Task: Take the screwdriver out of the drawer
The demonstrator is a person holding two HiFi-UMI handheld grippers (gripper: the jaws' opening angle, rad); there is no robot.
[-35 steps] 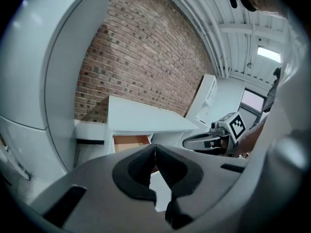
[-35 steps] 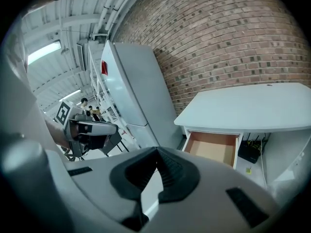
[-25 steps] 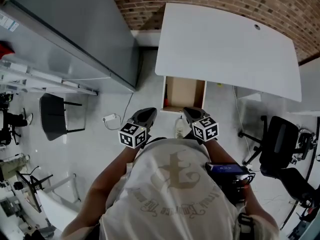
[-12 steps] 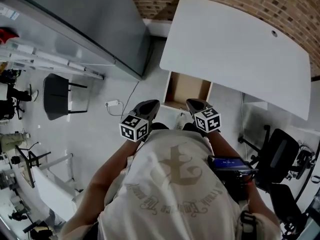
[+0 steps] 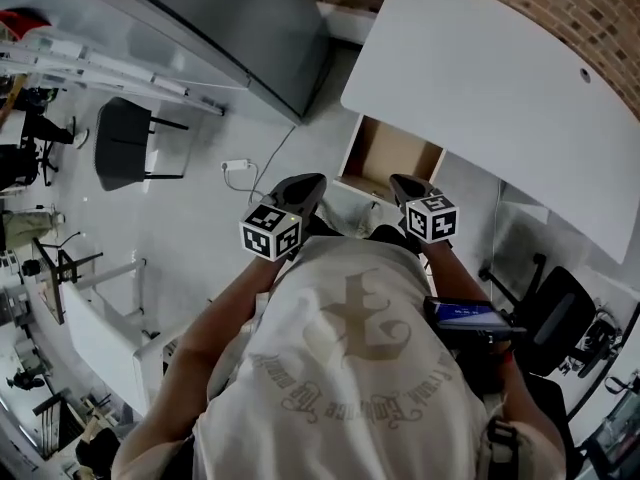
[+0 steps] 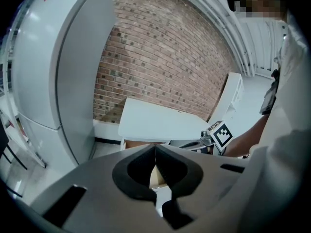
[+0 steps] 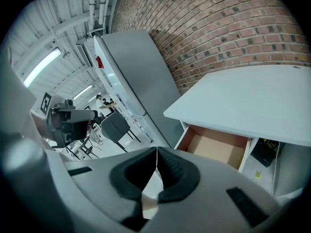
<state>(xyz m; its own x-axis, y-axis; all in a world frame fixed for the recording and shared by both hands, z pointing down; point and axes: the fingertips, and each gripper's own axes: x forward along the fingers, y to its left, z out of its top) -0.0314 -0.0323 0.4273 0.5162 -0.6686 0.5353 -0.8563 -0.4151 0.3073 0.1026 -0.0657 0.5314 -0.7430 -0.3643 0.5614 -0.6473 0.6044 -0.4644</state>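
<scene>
Right in front of me the person in the pale printed T-shirt (image 5: 350, 368) is bent forward, both arms out, a hand-held gripper in each hand. The left hand-held gripper (image 6: 155, 147) has its dark jaws pressed together at the tips, nothing between them, and its marker cube (image 5: 270, 234) faces up by the person's chest. The right hand-held gripper (image 7: 156, 150) is the same: jaws closed flat on each other, empty, with its own cube (image 5: 432, 218) just beside the shirt. The two are held side by side and apart, both aimed ahead and touching nothing. Just beyond their tips is the drawer (image 7: 218, 147), pulled open under the bench (image 5: 480, 88), its brown inside facing us and its white front nearest the grippers. The screwdriver, folks, I can't pick out from any angle; where it lies in there I cannot tell. On the pale floor (image 5: 200, 228) to the left, a white plug and cable (image 5: 237, 165) lie near the left gripper, and a black chair (image 5: 125, 146) stands further off. To the right, a black office chair (image 5: 555, 308) sits beside the bench. A tall grey cabinet (image 5: 250, 28) stands left of the bench, and behind it all runs the brick wall (image 7: 233, 28).
</scene>
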